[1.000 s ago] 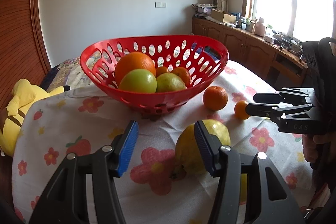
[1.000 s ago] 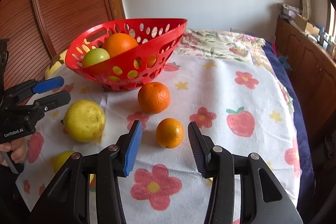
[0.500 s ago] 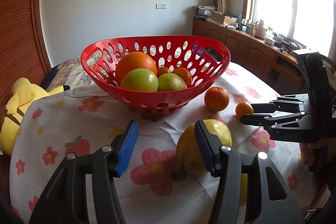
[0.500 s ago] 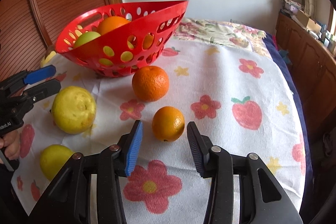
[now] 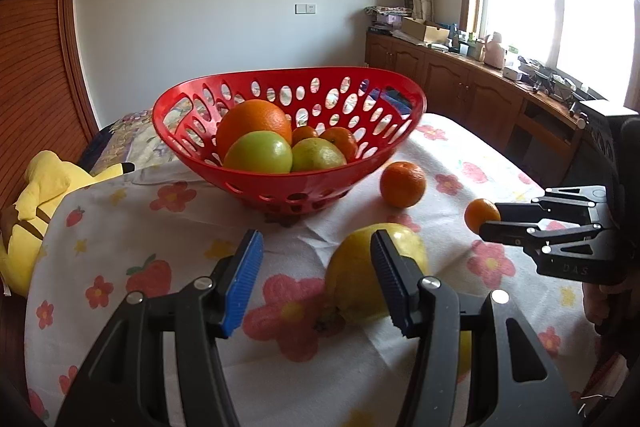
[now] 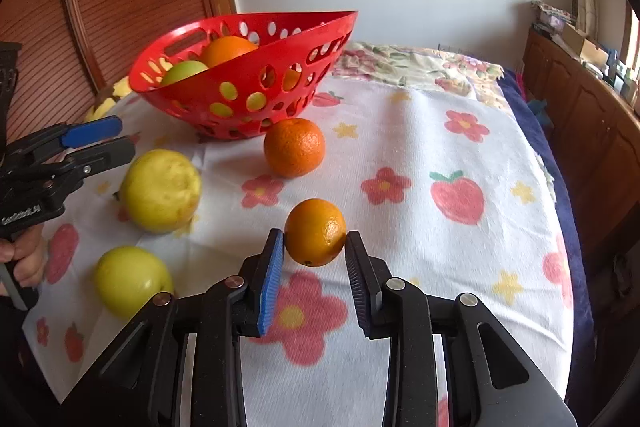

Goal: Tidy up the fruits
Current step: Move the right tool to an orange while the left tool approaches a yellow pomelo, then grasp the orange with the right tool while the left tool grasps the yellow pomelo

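My right gripper (image 6: 314, 245) is shut on a small orange (image 6: 316, 231), its pads pressing both sides, just above the flowered cloth. The left wrist view shows the same gripper (image 5: 490, 221) and orange (image 5: 479, 213) at the right. My left gripper (image 5: 316, 247) is open with nothing between its fingers; a big yellow fruit (image 5: 352, 267) lies just behind its right finger. The red basket (image 5: 288, 183) holds an orange, green fruits and small oranges. On the cloth lie a larger orange (image 6: 294, 147), the yellow fruit (image 6: 160, 191) and a smaller yellow-green fruit (image 6: 128, 281).
A yellow plush toy (image 5: 36, 187) lies off the table's left edge. Wooden cabinets (image 5: 460, 87) with clutter run under the window. A person's hand (image 6: 20, 259) holds the left gripper (image 6: 116, 139). The cloth's far-right edge (image 6: 560, 227) drops to a dark blanket.
My right gripper moved forward around the small orange and closed on it. The left gripper stayed where it was, still open.
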{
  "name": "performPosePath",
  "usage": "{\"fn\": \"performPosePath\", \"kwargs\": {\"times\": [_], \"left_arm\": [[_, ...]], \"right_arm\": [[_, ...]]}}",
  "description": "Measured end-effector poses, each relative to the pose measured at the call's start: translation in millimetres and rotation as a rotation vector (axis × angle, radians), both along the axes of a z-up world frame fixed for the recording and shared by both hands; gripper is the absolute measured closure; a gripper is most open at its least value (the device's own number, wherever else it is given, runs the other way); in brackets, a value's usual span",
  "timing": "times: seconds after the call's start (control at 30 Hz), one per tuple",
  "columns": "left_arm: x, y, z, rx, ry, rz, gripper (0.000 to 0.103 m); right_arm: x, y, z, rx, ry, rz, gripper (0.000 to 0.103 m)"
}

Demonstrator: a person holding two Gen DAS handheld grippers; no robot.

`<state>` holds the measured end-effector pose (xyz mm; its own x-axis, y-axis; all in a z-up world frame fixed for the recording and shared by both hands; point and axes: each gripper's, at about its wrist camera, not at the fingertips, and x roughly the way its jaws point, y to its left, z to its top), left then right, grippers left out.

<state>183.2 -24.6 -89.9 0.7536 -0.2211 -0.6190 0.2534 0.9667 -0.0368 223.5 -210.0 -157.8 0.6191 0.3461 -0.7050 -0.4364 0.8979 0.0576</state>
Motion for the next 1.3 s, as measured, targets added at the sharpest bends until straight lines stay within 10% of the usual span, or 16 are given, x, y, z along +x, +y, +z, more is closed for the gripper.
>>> {"fn": "performPosePath", "kwargs": {"times": [1.3], "left_arm": [[23,-42,-22,0.096,0.187,-0.115,0.035]], "right_arm": [[-54,-18,-7,0.049,-0.035,0.001,0.073]]}}
